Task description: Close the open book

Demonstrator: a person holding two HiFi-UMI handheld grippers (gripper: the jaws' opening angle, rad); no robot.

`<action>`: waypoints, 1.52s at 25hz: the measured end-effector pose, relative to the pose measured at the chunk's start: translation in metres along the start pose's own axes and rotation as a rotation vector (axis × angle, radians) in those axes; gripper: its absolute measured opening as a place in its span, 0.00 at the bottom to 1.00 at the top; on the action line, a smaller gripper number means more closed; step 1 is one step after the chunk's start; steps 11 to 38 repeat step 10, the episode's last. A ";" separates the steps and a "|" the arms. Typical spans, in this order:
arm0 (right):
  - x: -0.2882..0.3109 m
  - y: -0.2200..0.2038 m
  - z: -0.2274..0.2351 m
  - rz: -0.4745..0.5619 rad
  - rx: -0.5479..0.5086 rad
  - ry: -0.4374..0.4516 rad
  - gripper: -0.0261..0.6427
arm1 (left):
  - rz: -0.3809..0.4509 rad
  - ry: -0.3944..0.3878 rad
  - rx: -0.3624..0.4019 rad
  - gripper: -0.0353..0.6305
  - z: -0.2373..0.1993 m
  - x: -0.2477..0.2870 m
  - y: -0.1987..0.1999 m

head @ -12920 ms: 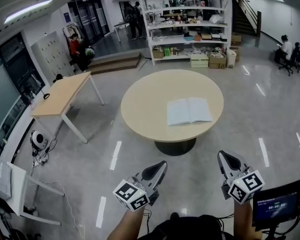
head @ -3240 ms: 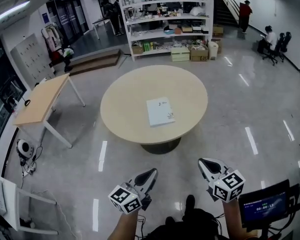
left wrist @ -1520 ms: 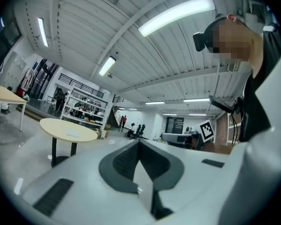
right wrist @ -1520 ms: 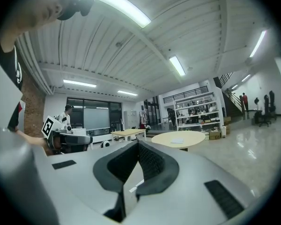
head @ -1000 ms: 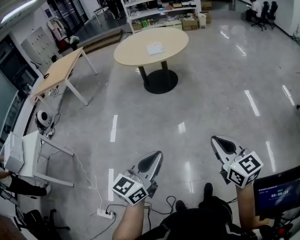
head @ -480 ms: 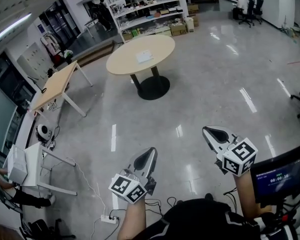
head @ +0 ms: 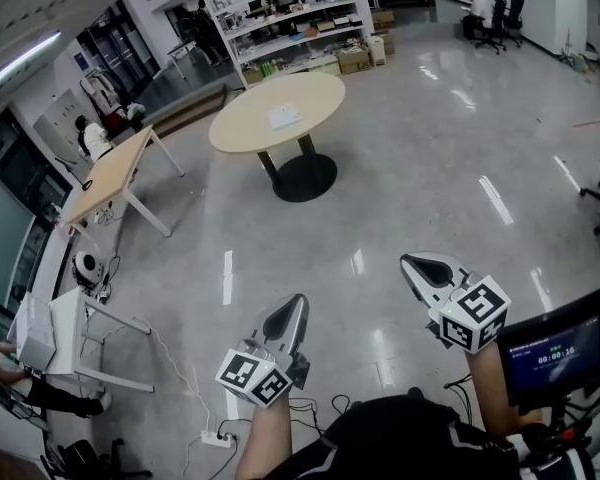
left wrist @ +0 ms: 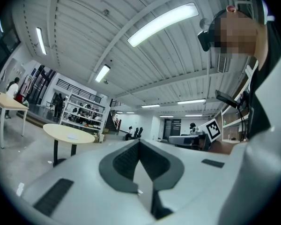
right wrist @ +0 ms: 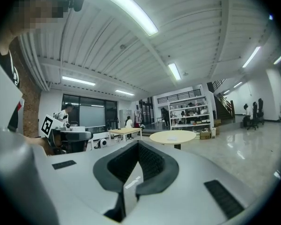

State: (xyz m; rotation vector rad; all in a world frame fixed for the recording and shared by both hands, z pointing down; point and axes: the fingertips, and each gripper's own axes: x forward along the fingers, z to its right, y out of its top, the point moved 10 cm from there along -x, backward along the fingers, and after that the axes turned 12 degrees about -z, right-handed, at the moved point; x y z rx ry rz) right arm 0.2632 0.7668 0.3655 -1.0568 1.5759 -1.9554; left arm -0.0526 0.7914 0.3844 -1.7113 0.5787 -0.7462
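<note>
Far across the floor, on the round table (head: pixel 242 133): book (head: pixel 284 118), small pale slab, apparently closed, too distant to confirm. My left gripper (head: pixel 288 314): jaws together, empty. My right gripper (head: pixel 426 268): same. Both well apart from the table. Step: closing looks finished. Next move, I judge: none, unless I walk over to check.

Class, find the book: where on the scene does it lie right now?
In the head view, the book lies near the middle of the round table, upper centre, in front of the shelves.
</note>
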 end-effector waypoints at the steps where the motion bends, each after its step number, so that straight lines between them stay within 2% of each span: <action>1: 0.001 0.001 0.000 0.000 -0.003 0.001 0.04 | 0.004 0.007 -0.002 0.05 -0.001 -0.001 0.001; 5: 0.030 0.001 -0.014 0.005 -0.001 0.007 0.04 | 0.007 0.014 -0.002 0.05 -0.033 -0.010 -0.001; 10: -0.002 0.008 -0.002 -0.006 0.001 0.017 0.04 | 0.003 0.015 -0.012 0.05 0.000 -0.003 0.011; 38: -0.002 0.008 -0.002 -0.006 0.001 0.017 0.04 | 0.003 0.015 -0.012 0.05 0.000 -0.003 0.011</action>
